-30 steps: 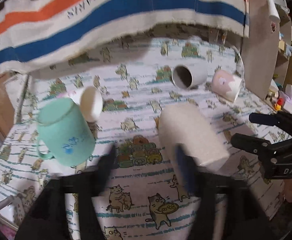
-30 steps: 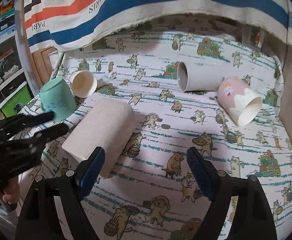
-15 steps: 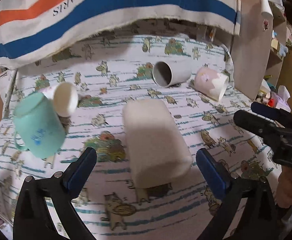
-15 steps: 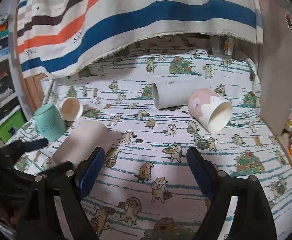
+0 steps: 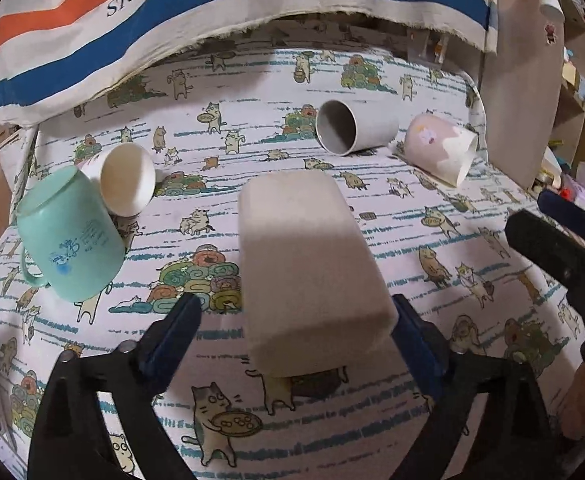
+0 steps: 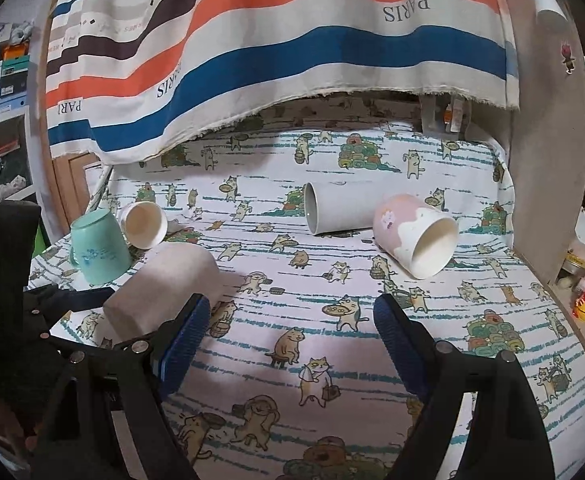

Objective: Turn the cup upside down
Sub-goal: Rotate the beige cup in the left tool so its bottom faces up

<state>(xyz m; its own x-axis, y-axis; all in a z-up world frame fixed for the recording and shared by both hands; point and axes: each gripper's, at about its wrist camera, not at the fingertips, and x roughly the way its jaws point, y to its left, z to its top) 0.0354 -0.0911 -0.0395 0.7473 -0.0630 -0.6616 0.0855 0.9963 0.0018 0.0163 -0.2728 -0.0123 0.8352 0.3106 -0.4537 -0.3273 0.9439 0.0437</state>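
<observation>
left gripper (image 5: pixel 296 320) | fingers wide round beige cup (image 5: pixel 308 256) at 12, to grab | right gripper (image 6: pixel 292 320) fingers wide, empty

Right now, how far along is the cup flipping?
Done: the mint mug stands upside down. In hand: nothing gripped; the open left gripper straddles the beige cup, which lies on its side. Left: flipping it.
</observation>
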